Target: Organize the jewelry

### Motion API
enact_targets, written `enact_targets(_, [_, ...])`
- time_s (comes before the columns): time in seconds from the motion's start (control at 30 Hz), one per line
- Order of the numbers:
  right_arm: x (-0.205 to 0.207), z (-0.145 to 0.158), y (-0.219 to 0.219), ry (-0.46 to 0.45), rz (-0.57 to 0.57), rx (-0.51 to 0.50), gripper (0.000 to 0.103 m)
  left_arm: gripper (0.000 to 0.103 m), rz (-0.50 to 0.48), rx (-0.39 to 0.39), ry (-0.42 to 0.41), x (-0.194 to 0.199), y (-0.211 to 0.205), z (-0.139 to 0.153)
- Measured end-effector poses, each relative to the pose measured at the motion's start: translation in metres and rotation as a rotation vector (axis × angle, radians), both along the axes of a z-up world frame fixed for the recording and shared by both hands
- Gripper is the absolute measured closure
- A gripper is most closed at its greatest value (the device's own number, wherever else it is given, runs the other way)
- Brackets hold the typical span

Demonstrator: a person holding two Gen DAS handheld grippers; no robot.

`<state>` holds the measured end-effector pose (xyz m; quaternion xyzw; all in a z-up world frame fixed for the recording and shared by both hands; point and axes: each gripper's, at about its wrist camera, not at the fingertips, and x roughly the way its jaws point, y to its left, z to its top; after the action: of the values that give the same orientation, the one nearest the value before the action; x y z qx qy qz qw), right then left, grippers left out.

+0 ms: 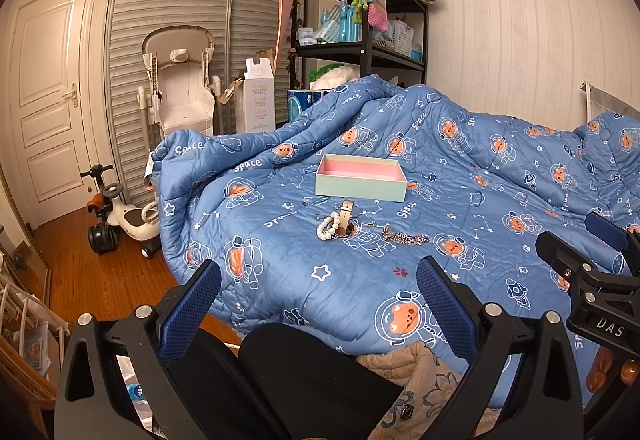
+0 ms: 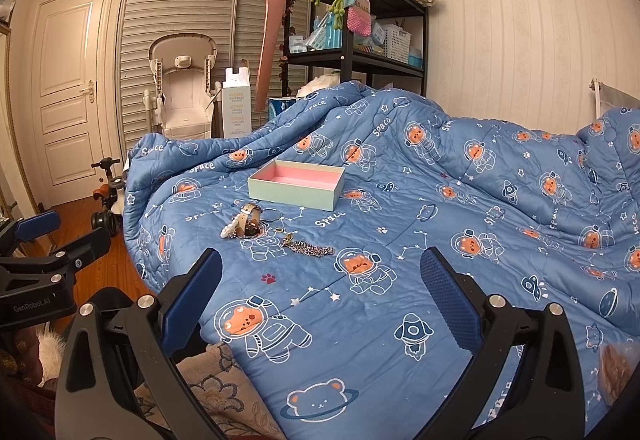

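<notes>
Both tongs, left [image 1: 318, 290] and right [image 2: 320, 280], are hanging wide open and empty above the bed [image 2: 440, 224]. The jewelry [image 1: 340, 226] is lying ahead of them, the box [image 1: 361, 177] just beyond. Better approaching low, pinching one piece at a time.

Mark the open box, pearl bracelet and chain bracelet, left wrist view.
open box [image 1: 360, 188]: left wrist view, on its pale green front wall.
pearl bracelet [image 1: 329, 226]: left wrist view, on the white beads.
chain bracelet [image 1: 408, 238]: left wrist view, mid-length of the sparkly chain.
</notes>
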<state>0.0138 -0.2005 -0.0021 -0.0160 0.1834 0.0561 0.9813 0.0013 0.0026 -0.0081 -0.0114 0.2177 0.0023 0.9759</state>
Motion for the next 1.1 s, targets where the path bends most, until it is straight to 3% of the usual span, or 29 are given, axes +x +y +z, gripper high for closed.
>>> enact_targets(0.8, [0.003,-0.005,-0.001,0.019,-0.007,0.01,0.005,0.007,-0.036,-0.023,0.027,0.003,-0.001,-0.011])
enact_targets(1.1, [0.029,-0.017,-0.002,0.113,0.072,0.032,0.005,0.007,-0.102,-0.042,0.082,0.01,-0.006,-0.013])
